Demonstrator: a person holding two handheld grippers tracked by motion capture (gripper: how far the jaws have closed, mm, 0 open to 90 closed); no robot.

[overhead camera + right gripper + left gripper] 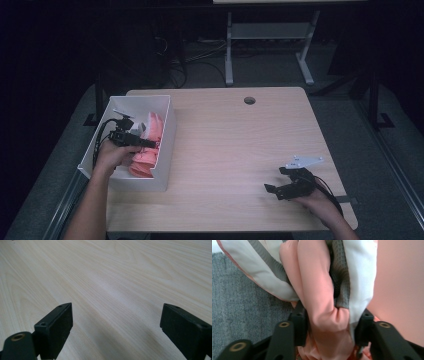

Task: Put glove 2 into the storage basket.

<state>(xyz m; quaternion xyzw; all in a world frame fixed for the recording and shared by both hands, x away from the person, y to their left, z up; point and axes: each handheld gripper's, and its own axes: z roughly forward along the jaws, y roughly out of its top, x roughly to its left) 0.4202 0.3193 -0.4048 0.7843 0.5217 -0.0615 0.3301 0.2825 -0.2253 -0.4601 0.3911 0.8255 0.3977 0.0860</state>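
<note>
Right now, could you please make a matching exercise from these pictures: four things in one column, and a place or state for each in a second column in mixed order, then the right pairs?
Things:
1. pink and white cloth
2. white box
3. right gripper
4. round hole

Places or states:
A. near the far edge of the table
B. open over bare wood, with nothing between its fingers
C. stands at the left edge of the table
D. bunched between the fingers of the left gripper, inside the box

Pairs: 1-D, 2-C, 3-B, 4-A
</note>
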